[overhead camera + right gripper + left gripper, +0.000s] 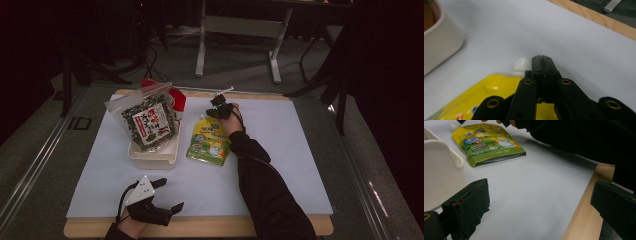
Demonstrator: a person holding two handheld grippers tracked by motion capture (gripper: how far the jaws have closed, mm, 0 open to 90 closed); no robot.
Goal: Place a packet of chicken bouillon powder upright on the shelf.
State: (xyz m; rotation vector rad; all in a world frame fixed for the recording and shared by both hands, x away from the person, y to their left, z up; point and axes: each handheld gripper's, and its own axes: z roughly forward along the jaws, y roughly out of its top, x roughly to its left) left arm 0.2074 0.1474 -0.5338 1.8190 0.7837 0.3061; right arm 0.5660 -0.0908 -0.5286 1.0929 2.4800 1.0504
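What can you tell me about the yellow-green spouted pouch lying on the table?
The pouch is a soft, glossy plastic refill bag, yellow at the top and green lower down, printed with a cartoon figure and labels. A white screw cap closes its corner spout. It lies flat, print up, on the white mat, right of the white bin, spout pointing away. The right gripper, jaws shut, hovers by the cap; contact is unclear.

one spouted pouch [209,141], one seaweed bag [149,121], one tub [152,156]
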